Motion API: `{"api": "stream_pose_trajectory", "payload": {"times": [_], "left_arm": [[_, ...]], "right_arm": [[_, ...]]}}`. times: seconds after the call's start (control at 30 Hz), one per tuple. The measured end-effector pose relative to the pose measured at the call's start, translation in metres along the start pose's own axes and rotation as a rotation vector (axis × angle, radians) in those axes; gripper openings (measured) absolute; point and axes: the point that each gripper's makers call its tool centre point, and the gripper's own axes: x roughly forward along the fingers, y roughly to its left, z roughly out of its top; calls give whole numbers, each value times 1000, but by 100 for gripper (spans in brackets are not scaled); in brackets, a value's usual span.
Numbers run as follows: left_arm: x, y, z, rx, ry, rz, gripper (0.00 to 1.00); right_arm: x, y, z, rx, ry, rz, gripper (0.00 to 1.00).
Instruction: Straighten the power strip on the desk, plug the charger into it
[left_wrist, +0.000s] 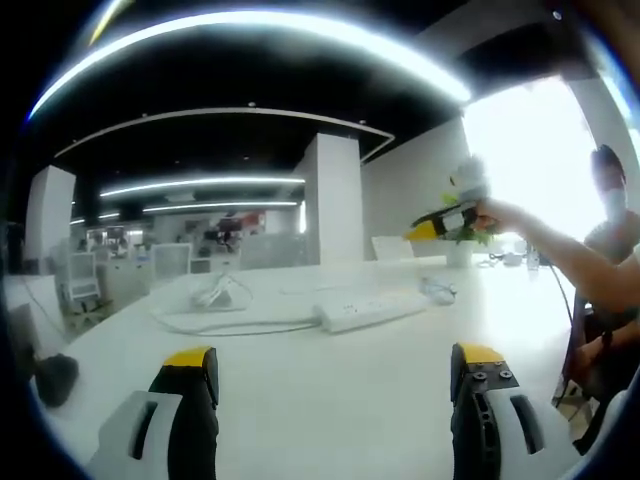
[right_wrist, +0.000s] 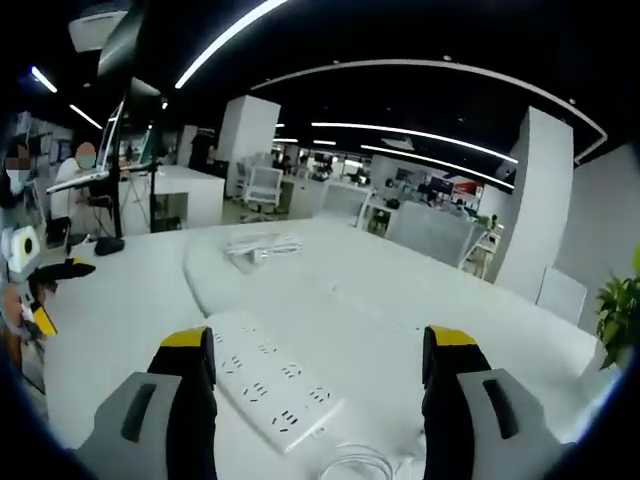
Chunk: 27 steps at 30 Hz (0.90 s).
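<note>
Strip (right_wrist: 270, 385) is lying flat on the worktop (right_wrist: 120, 310), long axis running diagonally between the right tongs (right_wrist: 318, 350), which are gaping empty. Left tongs (left_wrist: 332, 362) are likewise gaping empty, facing the strip.

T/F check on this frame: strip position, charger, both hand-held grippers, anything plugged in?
1. The power strip lies flat on the white desk. True.
2. The right hand-held gripper is shut on the strip. False: its jaws stand wide apart over the strip, holding nothing.
3. The left hand-held gripper is open and holds nothing. True.
4. The charger is plugged into the strip. False: the white charger and its coiled cable lie on the desk, apart from the strip, whose visible sockets are bare.
5. In the left gripper view the strip sits beyond the jaws, untouched. True.
</note>
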Motion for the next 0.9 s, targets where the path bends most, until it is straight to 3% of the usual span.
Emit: {"api": "stream_pose_trajectory", "payload": {"times": [0.43,0.9], "left_arm": [[4,-3,-1,-2,2,-10,99],[4,-2,-3,-6,3,-10,99]], "right_arm": [[-36,-4,-8,78,-120,-79,85],[-53,-14,-23,156,-206,-178,93]]}}
